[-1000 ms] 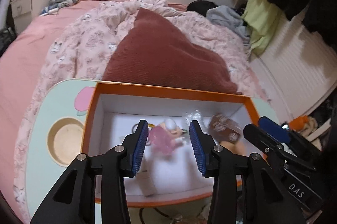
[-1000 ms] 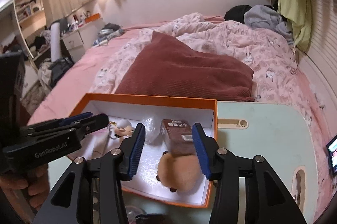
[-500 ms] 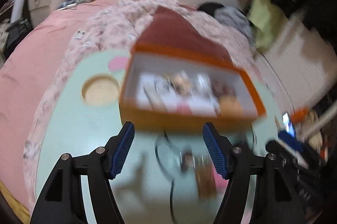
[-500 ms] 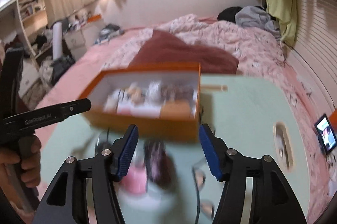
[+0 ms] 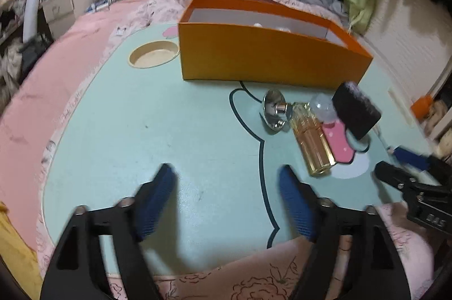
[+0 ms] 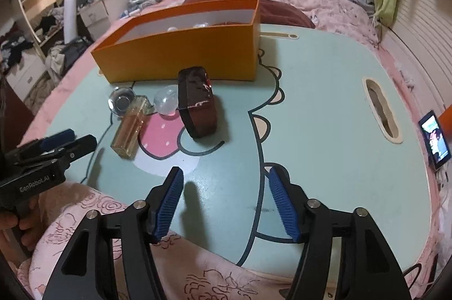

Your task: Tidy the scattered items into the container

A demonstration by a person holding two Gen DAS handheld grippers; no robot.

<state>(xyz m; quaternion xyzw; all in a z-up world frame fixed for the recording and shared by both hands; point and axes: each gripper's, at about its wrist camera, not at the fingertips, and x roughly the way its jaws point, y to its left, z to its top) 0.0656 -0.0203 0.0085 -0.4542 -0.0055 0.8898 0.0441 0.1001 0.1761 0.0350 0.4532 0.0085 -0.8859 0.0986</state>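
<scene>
An orange box (image 5: pixel 265 57) (image 6: pixel 180 57) stands at the far side of the mint-green lap table (image 5: pixel 169 130); tops of a few items show over its rim. In front of it lie a gold perfume bottle (image 5: pixel 309 137) (image 6: pixel 130 127) with a round silver cap, a clear round-capped item (image 5: pixel 322 105) (image 6: pixel 166 102), and a dark brown box (image 5: pixel 356 113) (image 6: pixel 197 102). My left gripper (image 5: pixel 226 201) is open and empty over the table's near part. My right gripper (image 6: pixel 226 204) is open and empty near the front edge, to the right of the items.
The table has a round cup recess (image 5: pixel 154 55) at the left and an oval handle slot (image 6: pixel 381 113) at the right. A phone (image 6: pixel 435 139) leans at the right edge. Bedding and a maroon pillow (image 6: pixel 254 6) lie behind. A pink floral cloth (image 6: pixel 141 257) lies at the front edge.
Both grippers have pulled back from above the orange box to low over the table's near side and opened wider. The loose items in front of the box have come into view.
</scene>
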